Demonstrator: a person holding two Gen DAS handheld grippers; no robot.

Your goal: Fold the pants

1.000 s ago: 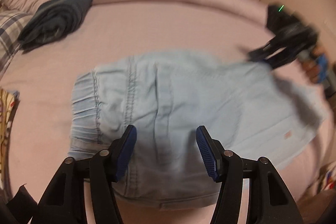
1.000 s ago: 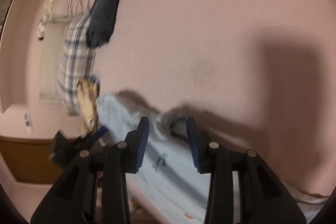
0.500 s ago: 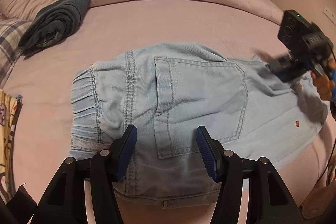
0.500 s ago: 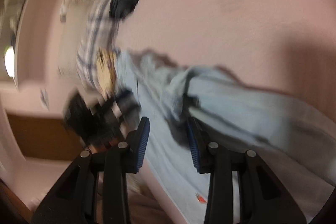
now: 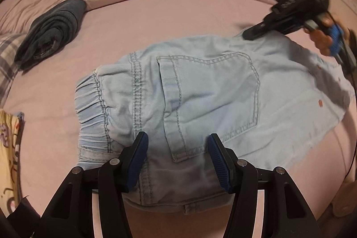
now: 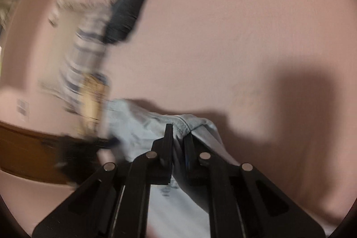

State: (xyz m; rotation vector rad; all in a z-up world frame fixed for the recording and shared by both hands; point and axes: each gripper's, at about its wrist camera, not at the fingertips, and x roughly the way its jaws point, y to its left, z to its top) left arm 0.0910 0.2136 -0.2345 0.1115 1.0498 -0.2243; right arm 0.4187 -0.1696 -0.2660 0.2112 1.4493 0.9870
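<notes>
Light blue denim pants [image 5: 200,99] lie on the pink bed, elastic waistband to the left, back pocket up, legs running right. My left gripper [image 5: 177,146] is open and empty, hovering over the near edge of the seat. My right gripper [image 6: 178,137] is shut on a fold of the pants' far edge [image 6: 189,124]; from the left wrist view it shows as a black tool [image 5: 290,6] at the pants' far right edge, its fingertips hidden there.
A rolled dark grey garment [image 5: 51,30] lies at the far left of the bed [image 5: 156,21], next to a plaid pillow [image 5: 9,55]. A yellow patterned cloth [image 5: 9,148] sits at the near left edge. Pink curtains hang behind.
My right gripper has closed on the far edge of the pants after swinging over them. My left gripper stayed open in place.
</notes>
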